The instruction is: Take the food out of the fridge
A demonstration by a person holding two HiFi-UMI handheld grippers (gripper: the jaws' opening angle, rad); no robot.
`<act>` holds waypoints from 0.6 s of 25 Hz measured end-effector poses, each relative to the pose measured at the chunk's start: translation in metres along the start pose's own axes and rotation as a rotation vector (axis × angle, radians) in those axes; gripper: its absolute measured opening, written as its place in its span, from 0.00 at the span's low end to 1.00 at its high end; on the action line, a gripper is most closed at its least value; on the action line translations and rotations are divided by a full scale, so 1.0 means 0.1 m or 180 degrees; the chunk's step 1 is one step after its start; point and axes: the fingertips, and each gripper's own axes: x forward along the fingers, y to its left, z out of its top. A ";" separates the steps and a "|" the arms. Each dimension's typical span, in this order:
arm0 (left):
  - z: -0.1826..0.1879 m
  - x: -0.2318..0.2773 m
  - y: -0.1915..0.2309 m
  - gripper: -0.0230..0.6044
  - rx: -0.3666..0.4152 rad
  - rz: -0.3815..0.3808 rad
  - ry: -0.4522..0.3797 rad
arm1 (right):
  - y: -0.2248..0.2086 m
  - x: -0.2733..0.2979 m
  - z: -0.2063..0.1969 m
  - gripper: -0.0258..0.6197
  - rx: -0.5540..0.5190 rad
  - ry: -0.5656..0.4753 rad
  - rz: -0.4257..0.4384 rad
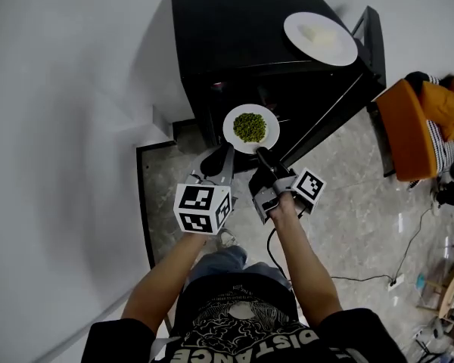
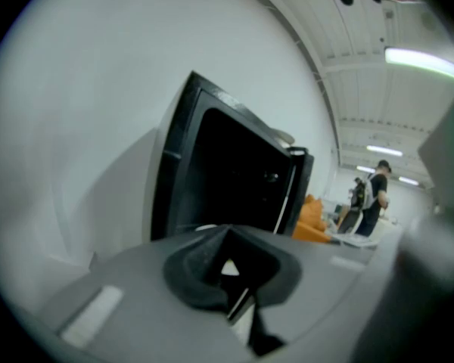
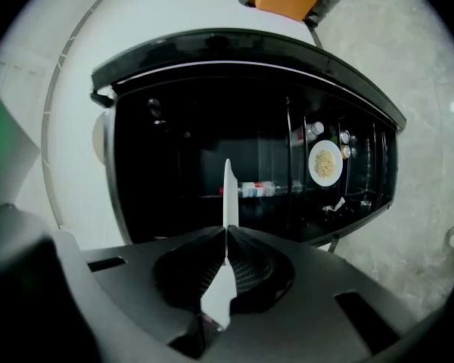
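Note:
A white plate of green peas (image 1: 250, 127) hangs in front of the open black fridge (image 1: 242, 29). My right gripper (image 1: 262, 153) is shut on its near rim. In the right gripper view the plate (image 3: 228, 195) shows edge-on as a thin white blade pinched between the pads of that gripper (image 3: 227, 240). My left gripper (image 1: 227, 151) sits just left of the plate's near edge. In the left gripper view its pads (image 2: 204, 267) look closed together with only a small pale chink between them. I cannot tell whether they touch the plate.
A second white plate (image 1: 320, 38) with pale food rests on top of the fridge. Inside the fridge are a bottle (image 3: 257, 190) and a plate of pale grains (image 3: 325, 163). The fridge door (image 1: 340, 100) stands open to the right. An orange seat (image 1: 412, 127) stands at the right, beside a floor cable (image 1: 348, 278).

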 end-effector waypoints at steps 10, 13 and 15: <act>0.42 -0.30 -0.04 0.04 0.0148 0.0233 -0.0150 | 0.98 -0.65 -0.27 0.05 -0.0107 0.0200 0.0242; 0.53 -0.39 0.00 0.04 0.0181 0.0289 -0.0173 | 1.27 -0.73 -0.33 0.05 -0.0113 0.0272 0.0317; 0.65 -0.47 0.01 0.04 0.0188 0.0313 -0.0181 | 1.53 -0.79 -0.37 0.05 -0.0125 0.0304 0.0366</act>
